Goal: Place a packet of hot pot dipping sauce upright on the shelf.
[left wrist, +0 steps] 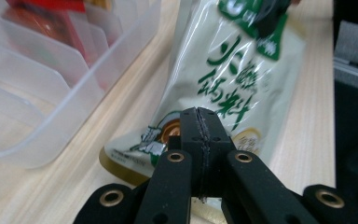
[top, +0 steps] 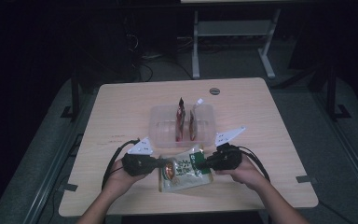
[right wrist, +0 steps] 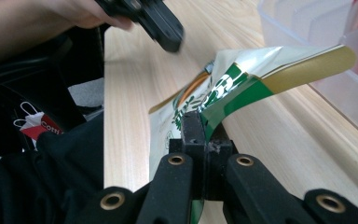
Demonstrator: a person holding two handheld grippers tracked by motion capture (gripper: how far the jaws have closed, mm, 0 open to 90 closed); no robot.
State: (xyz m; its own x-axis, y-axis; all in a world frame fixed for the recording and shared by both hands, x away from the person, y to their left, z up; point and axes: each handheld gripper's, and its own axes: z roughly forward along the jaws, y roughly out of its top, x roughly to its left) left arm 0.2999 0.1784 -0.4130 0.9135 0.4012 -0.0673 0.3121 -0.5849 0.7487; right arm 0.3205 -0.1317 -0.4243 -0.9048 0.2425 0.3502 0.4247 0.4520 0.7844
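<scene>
Glossy cream-and-green plastic pouch (top: 185,169) is lying on the pale wooden bench (top: 121,112), stretching between both grippers: the left gripper (top: 164,164) is pinching its bottom edge, the right gripper (top: 201,164) its green top edge, a clear plastic tray (top: 161,122) sitting just beyond them.

The clear bin (top: 161,122) stands just behind the pouch (top: 185,169); bare table (top: 121,107) lies open around it.

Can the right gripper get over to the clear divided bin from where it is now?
Probably yes. The bin sits just beyond the right gripper with bare table between, but that gripper is shut on the green-and-white pouch, which the left gripper also pinches, so the pouch would come along.
</scene>
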